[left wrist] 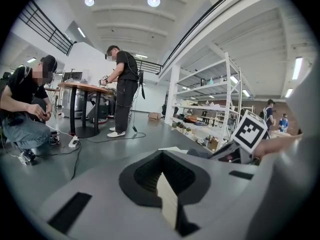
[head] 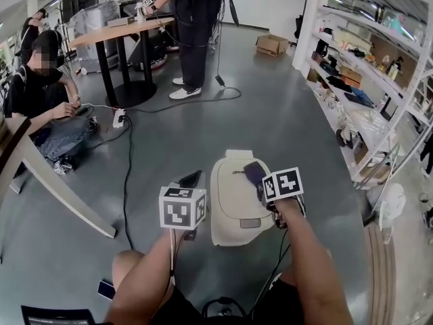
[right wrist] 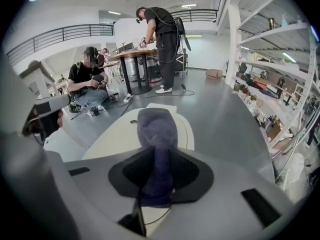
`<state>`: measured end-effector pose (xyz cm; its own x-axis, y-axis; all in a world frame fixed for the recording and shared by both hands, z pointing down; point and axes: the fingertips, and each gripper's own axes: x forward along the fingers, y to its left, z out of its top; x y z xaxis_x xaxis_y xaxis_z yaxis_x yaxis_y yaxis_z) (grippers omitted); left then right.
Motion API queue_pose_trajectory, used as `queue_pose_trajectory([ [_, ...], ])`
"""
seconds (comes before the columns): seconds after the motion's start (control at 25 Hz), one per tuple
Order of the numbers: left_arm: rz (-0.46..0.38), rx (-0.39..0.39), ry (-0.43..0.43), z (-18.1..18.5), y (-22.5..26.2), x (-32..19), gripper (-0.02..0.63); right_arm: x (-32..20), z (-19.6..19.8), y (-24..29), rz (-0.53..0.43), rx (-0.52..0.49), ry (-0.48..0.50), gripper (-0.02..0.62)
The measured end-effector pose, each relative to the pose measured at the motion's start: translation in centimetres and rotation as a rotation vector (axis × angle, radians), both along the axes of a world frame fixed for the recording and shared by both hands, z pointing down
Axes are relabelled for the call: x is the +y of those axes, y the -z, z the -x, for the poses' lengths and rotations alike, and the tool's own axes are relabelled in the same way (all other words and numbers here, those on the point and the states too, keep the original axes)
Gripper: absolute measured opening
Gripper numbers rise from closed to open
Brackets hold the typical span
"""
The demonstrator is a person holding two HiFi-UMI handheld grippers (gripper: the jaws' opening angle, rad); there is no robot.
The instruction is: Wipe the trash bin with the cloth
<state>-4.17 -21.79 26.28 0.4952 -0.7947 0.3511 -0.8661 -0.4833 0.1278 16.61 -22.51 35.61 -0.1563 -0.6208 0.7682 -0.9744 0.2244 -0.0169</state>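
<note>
My right gripper (head: 257, 179) (right wrist: 157, 180) is clamped on the dark purple cloth (head: 254, 172) (right wrist: 156, 129). The cloth sticks out ahead of the jaws and lies on top of the cream trash bin (head: 230, 212) (right wrist: 112, 136), near the back of its lid. The bin stands on the grey floor (head: 284, 120) right in front of me, lid down.

My left gripper (head: 191, 180) (left wrist: 167, 196) sits just beside the bin's left edge. Its jaws are drawn close together, leaving only a thin slit, and a pale strip shows in that slit. I cannot tell what the strip is. In the left gripper view the right gripper's marker cube (left wrist: 248, 130) shows off to the right.

A black cable (head: 126, 181) runs across the floor to the left of the bin. Further back, one person (head: 40, 90) sits on the floor at the left and another (head: 194, 32) stands at a round tabletop (head: 122, 30). A white shelf rack (head: 365, 80) lines the right side, with a cardboard box (head: 272, 44) on the floor near its far end.
</note>
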Motion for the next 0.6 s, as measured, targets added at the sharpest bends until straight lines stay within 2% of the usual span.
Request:
queue_pose_trajectory([
  [0.32,0.016,-0.018,-0.026,-0.7,-1.0,1.0,0.0,0.1,-1.7,-0.4,-0.005,-0.049,-0.056,0.092],
  [0.6,0.006,-0.026,-0.025,-0.7,-0.6,1.3,0.0,0.3,-3.2,-0.6,-0.015,0.022,-0.075,0.091],
])
